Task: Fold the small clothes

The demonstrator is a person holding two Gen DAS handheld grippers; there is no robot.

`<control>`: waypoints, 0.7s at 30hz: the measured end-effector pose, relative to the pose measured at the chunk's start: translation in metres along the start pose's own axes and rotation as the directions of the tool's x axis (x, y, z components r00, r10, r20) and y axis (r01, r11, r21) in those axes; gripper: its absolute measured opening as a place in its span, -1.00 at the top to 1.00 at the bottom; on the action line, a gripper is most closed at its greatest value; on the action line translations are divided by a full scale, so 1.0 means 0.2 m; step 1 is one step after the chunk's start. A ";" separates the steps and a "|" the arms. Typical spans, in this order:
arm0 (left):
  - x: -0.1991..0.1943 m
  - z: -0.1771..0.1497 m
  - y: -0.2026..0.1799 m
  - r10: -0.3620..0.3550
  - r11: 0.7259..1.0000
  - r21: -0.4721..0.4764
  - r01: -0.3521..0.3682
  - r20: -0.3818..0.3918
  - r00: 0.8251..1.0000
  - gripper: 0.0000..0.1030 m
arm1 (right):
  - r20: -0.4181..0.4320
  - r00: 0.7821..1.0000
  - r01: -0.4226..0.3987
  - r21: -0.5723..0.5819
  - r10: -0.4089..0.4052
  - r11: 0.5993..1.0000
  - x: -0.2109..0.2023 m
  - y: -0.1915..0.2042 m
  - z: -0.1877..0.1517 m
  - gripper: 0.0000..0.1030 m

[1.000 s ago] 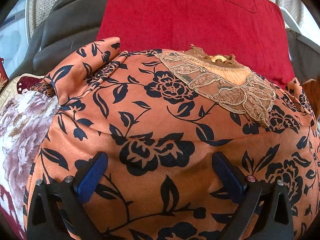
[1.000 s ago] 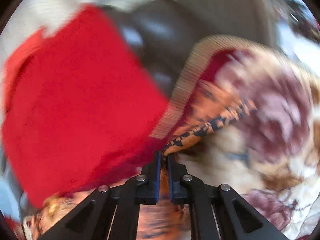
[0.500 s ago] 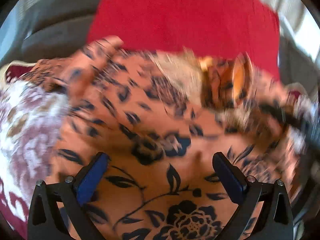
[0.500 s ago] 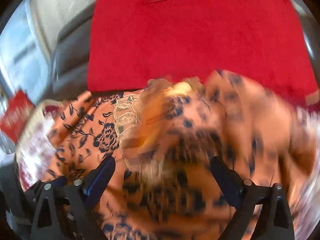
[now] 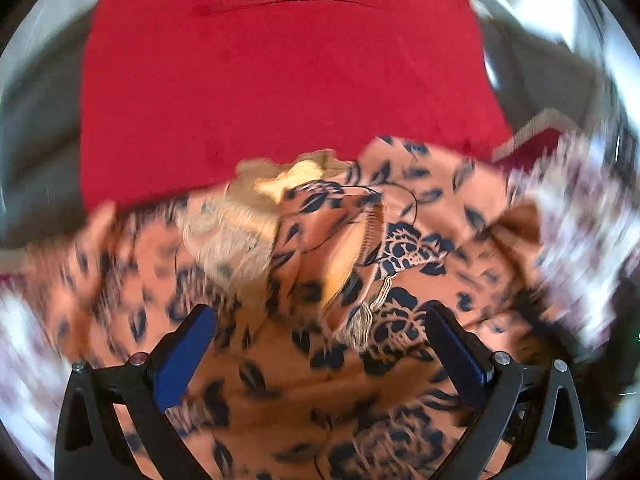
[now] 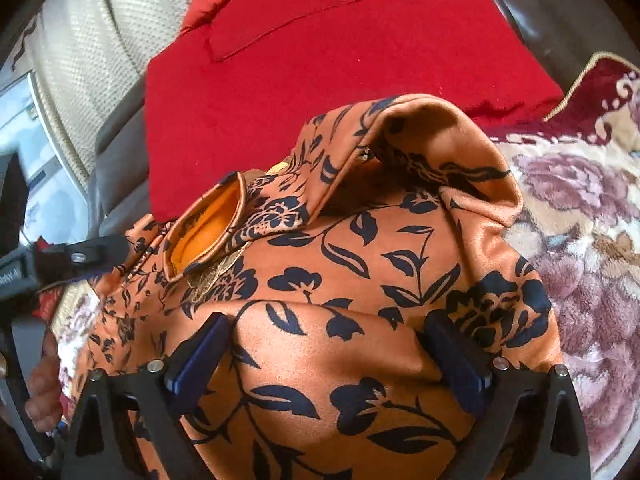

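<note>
An orange garment with black floral print (image 6: pixel 340 264) lies on a floral blanket; it also shows, blurred, in the left wrist view (image 5: pixel 304 380). Its right sleeve (image 6: pixel 272 216) is folded across the chest, cuff open, covering most of the lace collar (image 5: pixel 248 208). My left gripper (image 5: pixel 320 356) is open above the garment's lower part. My right gripper (image 6: pixel 332 360) is open and empty over the garment's front. The left gripper's body shows at the left edge of the right wrist view (image 6: pixel 60 258).
A red cloth with a pocket (image 6: pixel 320 48) lies behind the garment, over a grey seat (image 6: pixel 120 160). The floral blanket (image 6: pixel 580 248) extends to the right. A cream textured cover (image 6: pixel 88 40) is at the back left.
My right gripper, shut on the sleeve a second ago, carried it over the chest and opened, leaving the sleeve folded across. The left gripper's view shifted toward the collar and stayed open.
</note>
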State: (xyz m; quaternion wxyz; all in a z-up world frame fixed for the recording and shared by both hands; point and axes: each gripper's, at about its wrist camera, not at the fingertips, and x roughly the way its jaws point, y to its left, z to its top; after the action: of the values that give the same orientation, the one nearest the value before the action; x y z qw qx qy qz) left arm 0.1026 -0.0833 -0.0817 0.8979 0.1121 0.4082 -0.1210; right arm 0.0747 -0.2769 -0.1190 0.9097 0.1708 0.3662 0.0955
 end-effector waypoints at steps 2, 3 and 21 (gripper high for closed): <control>0.13 0.03 -0.08 0.091 0.991 0.107 -0.085 -0.053 0.994 -0.98 | 0.005 1.000 -0.021 0.013 0.020 1.000 0.00 -0.01 0.00 -0.94; 0.17 0.03 -0.08 0.107 0.988 0.117 -0.099 -0.070 0.992 -0.73 | 0.013 0.999 -0.037 0.024 0.036 0.999 0.00 -0.03 -0.01 -0.94; 0.22 -0.27 1.00 -0.105 0.806 -0.591 0.023 -0.104 0.989 0.83 | 0.000 0.996 -0.088 0.055 0.088 0.995 -0.04 -0.07 -0.01 -0.95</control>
State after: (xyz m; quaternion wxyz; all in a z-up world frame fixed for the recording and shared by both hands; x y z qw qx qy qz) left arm 0.1531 0.1165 -0.1290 0.8550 -0.1773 0.4873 -0.0113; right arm 0.0692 -0.2917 -0.1209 0.8992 0.2114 0.3618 0.1257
